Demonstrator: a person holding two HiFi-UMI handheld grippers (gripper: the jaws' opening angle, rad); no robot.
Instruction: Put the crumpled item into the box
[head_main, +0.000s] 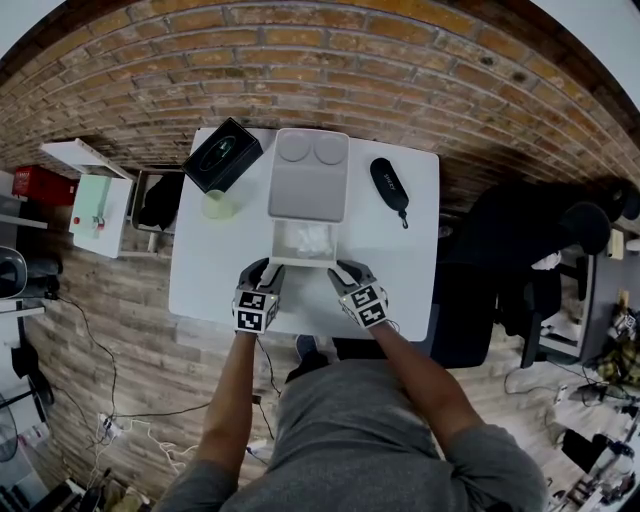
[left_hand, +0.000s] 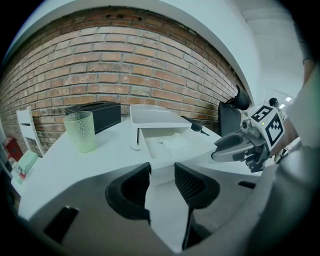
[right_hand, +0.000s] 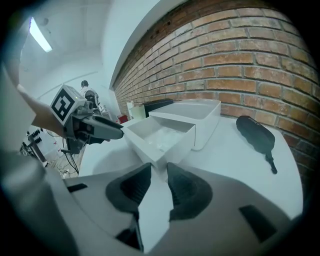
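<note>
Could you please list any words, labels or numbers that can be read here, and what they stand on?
Nothing can be read.
Black pouch: small white print, too small to read.
Black box: greenish oval mark, no legible words.
Marker cube: square code pattern, no words.

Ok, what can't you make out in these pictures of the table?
The crumpled item in the box: white on white, small in every view; its material is unclear.
The black case: its print is too small in the head view.
The black box: the cup covers its left end in the left gripper view.
The left gripper and the right gripper: jaws apart; whether their tips touch the box is unclear in all views.
</note>
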